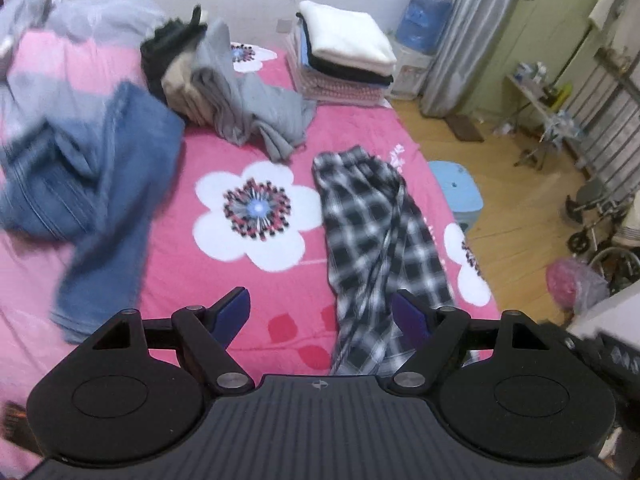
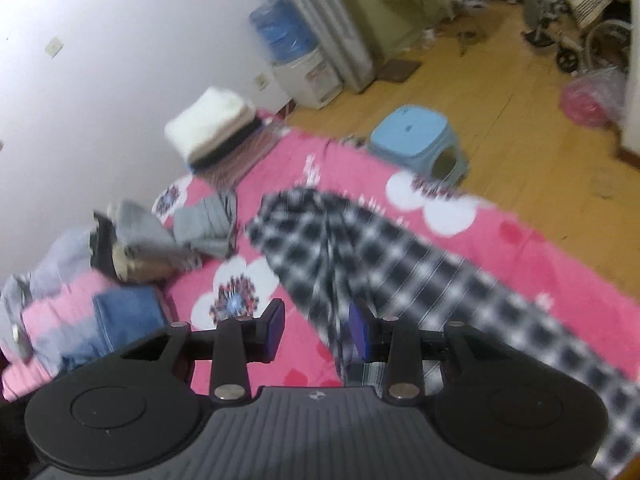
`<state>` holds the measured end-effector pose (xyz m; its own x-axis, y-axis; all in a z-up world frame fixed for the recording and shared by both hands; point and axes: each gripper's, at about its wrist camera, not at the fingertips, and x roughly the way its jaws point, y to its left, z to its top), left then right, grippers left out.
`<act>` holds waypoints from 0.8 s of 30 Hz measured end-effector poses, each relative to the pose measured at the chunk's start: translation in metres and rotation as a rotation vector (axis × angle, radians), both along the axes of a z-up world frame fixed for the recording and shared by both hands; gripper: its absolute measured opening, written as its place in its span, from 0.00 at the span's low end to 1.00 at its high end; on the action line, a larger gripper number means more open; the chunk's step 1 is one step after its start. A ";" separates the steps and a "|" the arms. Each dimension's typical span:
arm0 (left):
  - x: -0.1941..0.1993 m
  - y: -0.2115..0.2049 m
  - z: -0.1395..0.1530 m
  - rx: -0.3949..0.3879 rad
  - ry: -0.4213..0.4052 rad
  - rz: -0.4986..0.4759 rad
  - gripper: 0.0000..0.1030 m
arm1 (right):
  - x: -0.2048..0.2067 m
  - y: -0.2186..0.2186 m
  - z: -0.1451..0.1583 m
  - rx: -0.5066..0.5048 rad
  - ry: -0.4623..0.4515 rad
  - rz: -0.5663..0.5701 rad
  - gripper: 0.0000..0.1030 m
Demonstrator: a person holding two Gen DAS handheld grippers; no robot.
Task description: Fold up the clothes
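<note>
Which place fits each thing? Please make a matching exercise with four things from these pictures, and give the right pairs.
Things:
1. plaid garment
2. folded stack
3. blue stool
4. jeans

Places:
A. on the wooden floor beside the bed
B. at the bed's far end, by the wall
C. spread out in front of both open grippers
D. bunched at the left in the left wrist view

Pairs: 1-C, 2-B, 3-A, 4-D
</note>
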<state>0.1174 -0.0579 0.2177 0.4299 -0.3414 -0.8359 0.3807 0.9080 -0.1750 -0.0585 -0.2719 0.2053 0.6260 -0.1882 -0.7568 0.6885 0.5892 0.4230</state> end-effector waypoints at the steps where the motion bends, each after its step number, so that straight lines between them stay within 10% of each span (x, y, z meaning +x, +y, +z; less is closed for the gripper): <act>1: 0.008 -0.006 0.019 0.010 -0.002 -0.004 0.77 | 0.001 -0.005 0.018 -0.014 0.001 -0.003 0.37; 6: 0.052 -0.039 0.077 -0.015 -0.064 -0.003 0.77 | 0.031 -0.037 0.079 -0.165 -0.075 0.061 0.37; 12: 0.136 -0.080 0.062 -0.106 -0.073 -0.030 0.77 | 0.098 -0.073 0.076 -0.201 -0.108 -0.019 0.37; 24: 0.340 -0.143 0.002 0.100 -0.186 -0.670 0.75 | 0.189 -0.051 0.056 -0.170 0.142 -0.387 0.41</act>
